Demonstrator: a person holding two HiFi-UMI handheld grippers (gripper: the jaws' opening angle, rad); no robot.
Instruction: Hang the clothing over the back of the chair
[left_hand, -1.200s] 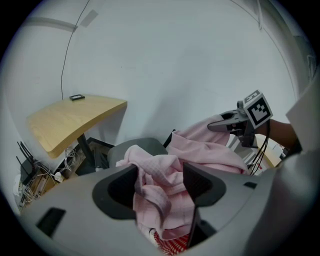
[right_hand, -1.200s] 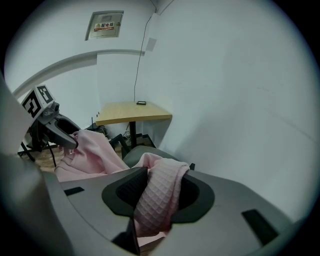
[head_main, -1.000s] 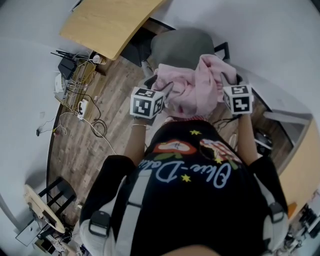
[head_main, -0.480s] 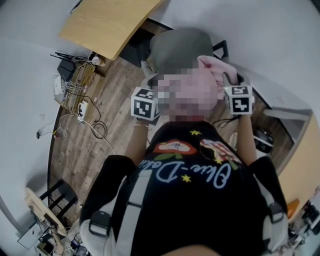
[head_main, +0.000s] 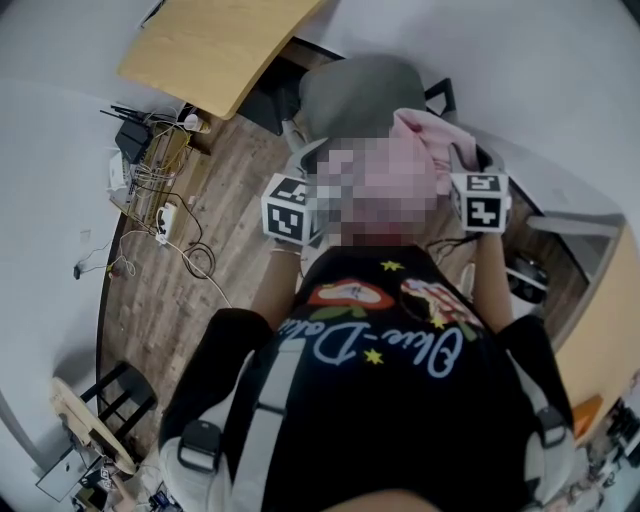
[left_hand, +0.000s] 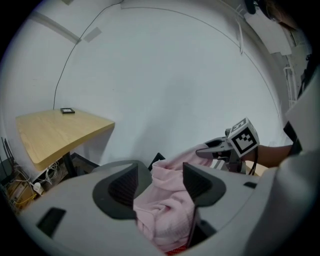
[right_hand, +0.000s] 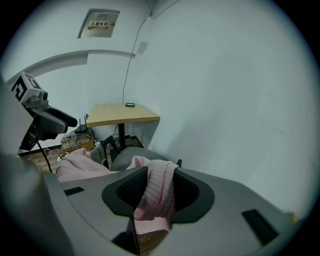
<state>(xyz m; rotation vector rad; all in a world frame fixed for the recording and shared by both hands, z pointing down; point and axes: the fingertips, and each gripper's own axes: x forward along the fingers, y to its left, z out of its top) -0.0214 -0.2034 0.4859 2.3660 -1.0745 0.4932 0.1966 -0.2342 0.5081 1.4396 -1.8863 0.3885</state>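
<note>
The pink knit clothing (head_main: 442, 140) hangs bunched between my two grippers, above and in front of the grey chair (head_main: 358, 88); a mosaic patch covers much of it in the head view. My left gripper (left_hand: 160, 181) is shut on a thick fold of the pink clothing (left_hand: 165, 212). My right gripper (right_hand: 156, 192) is shut on another edge of the clothing (right_hand: 159, 186), which drapes down between its jaws. The chair's padded back (right_hand: 134, 154) lies below and beyond the cloth. Each gripper shows in the other's view: the right gripper (left_hand: 216, 148) and the left gripper (right_hand: 49, 120).
A light wooden desk (head_main: 215, 45) stands to the far left of the chair, with cables and a power strip (head_main: 160, 212) on the wooden floor under it. A white wall is close behind the chair. A small black chair (head_main: 118, 392) stands at lower left.
Almost nothing differs. Both grippers keep hold of the pink clothing over the chair; the right one has drifted slightly right and down.
</note>
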